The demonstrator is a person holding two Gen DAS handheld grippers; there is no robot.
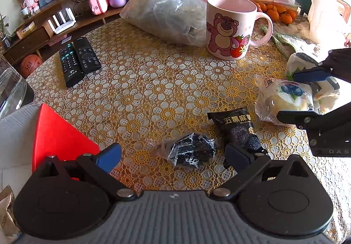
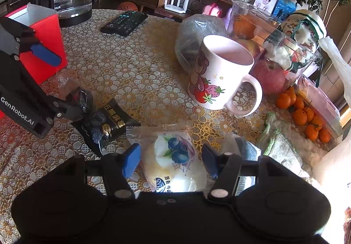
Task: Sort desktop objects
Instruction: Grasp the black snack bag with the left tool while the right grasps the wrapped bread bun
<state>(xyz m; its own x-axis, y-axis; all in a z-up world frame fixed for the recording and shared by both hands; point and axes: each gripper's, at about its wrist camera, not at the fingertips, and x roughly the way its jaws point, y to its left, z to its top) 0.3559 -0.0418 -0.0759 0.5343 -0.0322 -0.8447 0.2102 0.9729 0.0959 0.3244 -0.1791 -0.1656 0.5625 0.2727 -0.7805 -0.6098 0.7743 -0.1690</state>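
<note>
Now you're at the pick-up step: your left gripper (image 1: 173, 156) gapes around the crumpled dark wrapper (image 1: 193, 153), your right gripper (image 2: 171, 161) around the blueberry bun packet (image 2: 173, 162), neither gripping; close both next.

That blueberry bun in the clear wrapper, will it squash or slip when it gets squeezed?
Probably squashes: the blueberry bun looks soft and puffy inside its wrapper. The glossy film may slide a little against the pads, and its loose crimped end likely crinkles. It seems light for its size. The right hand-held gripper straddles it with jaws open.
</note>
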